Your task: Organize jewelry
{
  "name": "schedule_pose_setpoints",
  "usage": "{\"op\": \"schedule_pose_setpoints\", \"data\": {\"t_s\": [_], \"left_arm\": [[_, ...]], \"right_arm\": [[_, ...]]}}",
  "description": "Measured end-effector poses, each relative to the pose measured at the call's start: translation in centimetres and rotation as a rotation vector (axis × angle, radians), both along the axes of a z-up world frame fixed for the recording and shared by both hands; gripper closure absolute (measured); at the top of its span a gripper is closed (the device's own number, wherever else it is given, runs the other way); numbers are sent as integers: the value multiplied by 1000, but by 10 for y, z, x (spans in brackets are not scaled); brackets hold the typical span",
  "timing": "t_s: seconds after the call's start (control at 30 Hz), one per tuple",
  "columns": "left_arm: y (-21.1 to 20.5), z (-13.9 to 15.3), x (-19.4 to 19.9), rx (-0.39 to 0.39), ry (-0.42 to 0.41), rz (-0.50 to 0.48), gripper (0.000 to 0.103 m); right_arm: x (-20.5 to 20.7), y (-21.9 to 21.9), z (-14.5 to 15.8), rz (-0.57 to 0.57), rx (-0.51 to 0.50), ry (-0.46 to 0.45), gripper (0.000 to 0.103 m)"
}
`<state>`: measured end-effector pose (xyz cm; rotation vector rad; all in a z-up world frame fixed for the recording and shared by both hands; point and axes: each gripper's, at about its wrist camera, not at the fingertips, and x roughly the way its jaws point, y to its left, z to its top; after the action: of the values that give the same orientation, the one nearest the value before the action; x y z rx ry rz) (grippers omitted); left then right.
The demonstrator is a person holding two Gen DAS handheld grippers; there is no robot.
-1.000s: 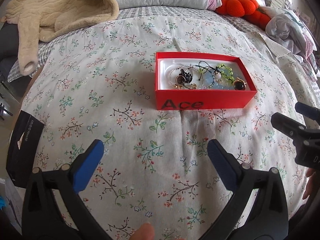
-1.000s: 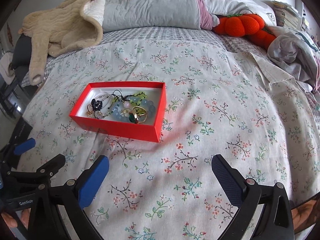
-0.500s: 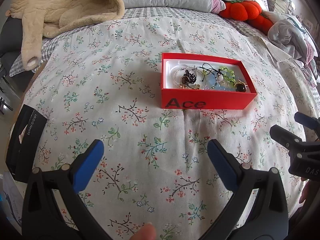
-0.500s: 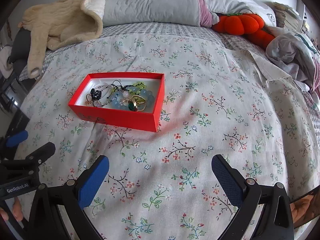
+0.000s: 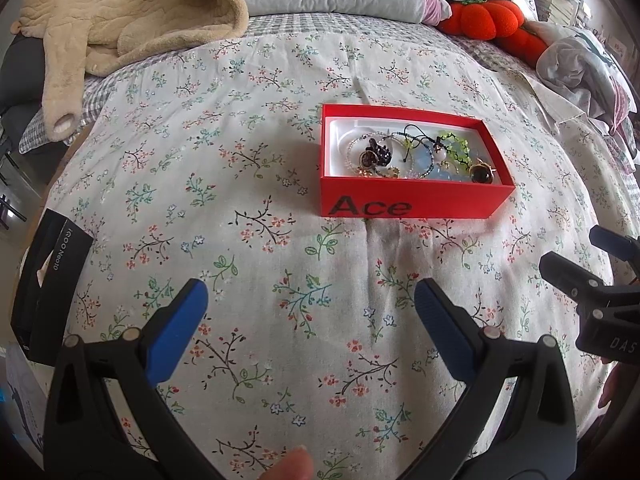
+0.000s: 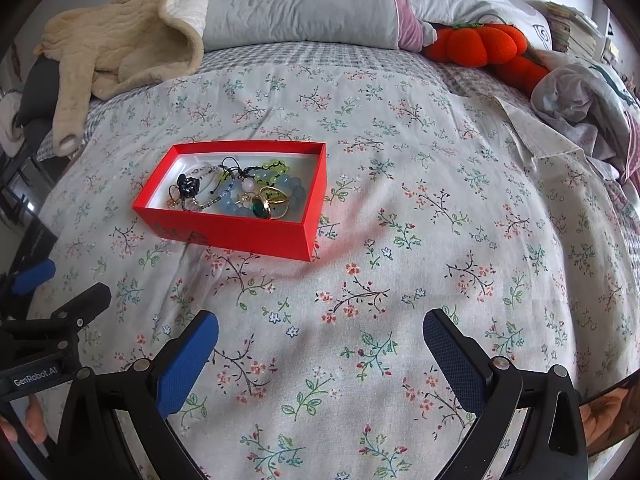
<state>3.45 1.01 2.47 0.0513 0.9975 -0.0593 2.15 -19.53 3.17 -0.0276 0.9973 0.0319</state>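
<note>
Your left gripper [image 5: 308, 308] and right gripper [image 6: 320, 340] both hover with fingers spread wide, holding nothing. The red box [image 5: 408, 200] of tangled jewelry [image 6: 240, 192] sits mid-bed on the floral duvet [image 6: 400, 280], well ahead of both.

The red box [image 5: 414, 203] carries "Ace" in black letters on its near side wall. A black box [image 5: 48, 280] at the bed's left edge reads "iQOO Neo10" in white along its top. The left gripper [image 6: 44, 374] body shows "GenRobot.AI" in white in the right wrist view. The right gripper [image 5: 612, 342] body shows the letters "DAS", cut off at the frame edge.
</note>
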Motion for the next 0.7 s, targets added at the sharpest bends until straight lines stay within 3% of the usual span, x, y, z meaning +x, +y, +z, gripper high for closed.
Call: {"op": "schedule_pose_setpoints", "data": {"t_s": [0.7], "left_arm": [[2, -1, 1, 12, -5, 2, 0]], "right_arm": [[0, 0, -1, -5, -10, -1, 0]]}}
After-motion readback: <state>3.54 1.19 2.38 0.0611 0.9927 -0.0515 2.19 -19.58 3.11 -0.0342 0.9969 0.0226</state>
